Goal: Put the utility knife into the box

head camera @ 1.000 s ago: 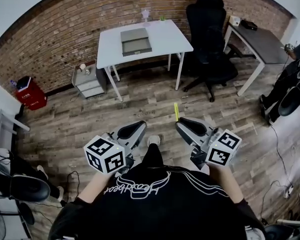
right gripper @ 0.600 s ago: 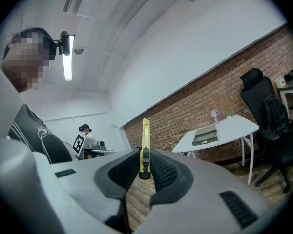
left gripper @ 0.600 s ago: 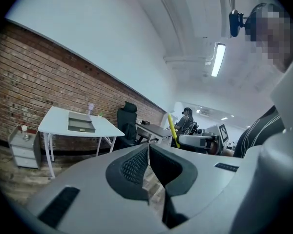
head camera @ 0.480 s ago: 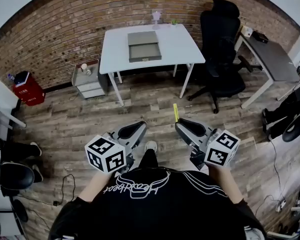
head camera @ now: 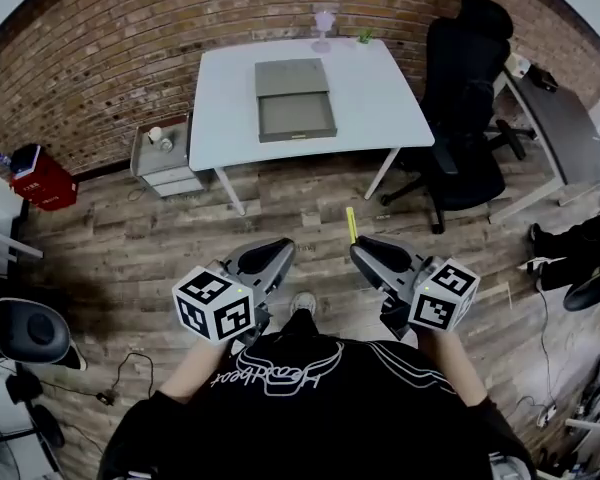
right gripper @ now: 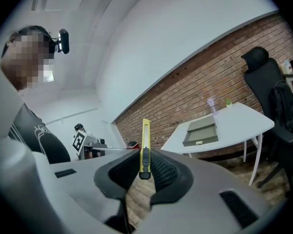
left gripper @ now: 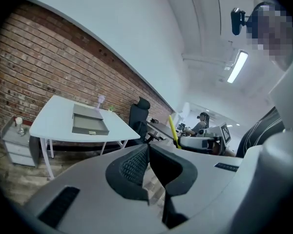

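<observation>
A white table [head camera: 392, 98] stands between a black chair [head camera: 467, 83] and grey cabinet [head camera: 166, 165].

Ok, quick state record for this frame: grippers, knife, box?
right gripper: shut on utility knife, which sticks out past the jaws
left gripper: shut, nothing held
box: grey, on white table, well ahead of both grippers
knife in box: not yet

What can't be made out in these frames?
- Inside of the box: too small and distant in every view.
- Most of the utility knife: in the head view the right gripper covers all but its yellow tip.
- Small items at the back of the table: too small to identify.
</observation>
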The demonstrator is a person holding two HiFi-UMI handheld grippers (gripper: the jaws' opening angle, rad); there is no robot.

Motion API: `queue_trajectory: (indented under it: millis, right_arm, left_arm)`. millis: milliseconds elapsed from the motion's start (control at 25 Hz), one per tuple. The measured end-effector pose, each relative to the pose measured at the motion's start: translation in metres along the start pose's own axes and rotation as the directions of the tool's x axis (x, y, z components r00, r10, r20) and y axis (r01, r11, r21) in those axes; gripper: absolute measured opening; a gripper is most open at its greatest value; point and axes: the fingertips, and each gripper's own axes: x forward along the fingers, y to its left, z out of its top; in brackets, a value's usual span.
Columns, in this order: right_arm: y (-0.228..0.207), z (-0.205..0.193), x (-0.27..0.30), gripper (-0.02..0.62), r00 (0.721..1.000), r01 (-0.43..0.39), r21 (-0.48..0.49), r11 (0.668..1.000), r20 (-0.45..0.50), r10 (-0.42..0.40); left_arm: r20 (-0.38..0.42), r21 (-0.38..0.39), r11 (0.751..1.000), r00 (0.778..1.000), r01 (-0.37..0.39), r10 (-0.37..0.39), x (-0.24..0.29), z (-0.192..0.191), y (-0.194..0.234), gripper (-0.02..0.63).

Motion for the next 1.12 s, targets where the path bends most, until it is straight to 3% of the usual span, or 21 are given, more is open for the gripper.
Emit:
queue_trajectory:
  millis: [360, 720, 1120]
  right_arm:
    - [-0.074, 0.043, 0.085, 0.067, 0.999, 0.027, -0.018, 0.999, -0.042, -0.028]
    - [-0.117, 0.053, 0.105, 0.067, 0.996, 0.074, -0.002, 0.997, -0.056, -0.074]
    - [-0.155, 0.082, 0.144, 0.067, 0.995, 0.022, -0.054, 0.998, -0.097, -0.027]
  left_arm:
    - [0.004, -0.001, 1.000, 1.000, -0.015, 0.015, 0.053, 0.060, 0.095, 0.037]
    - [-0.017, 0.020, 1.000, 1.000, -0.001, 0.001, 0.081, 0.076, 0.123, 0.037]
    - [0.019, -0.017, 0.994, 0.994, -0.107, 0.108, 0.090, 0.092, 0.160, 0.037]
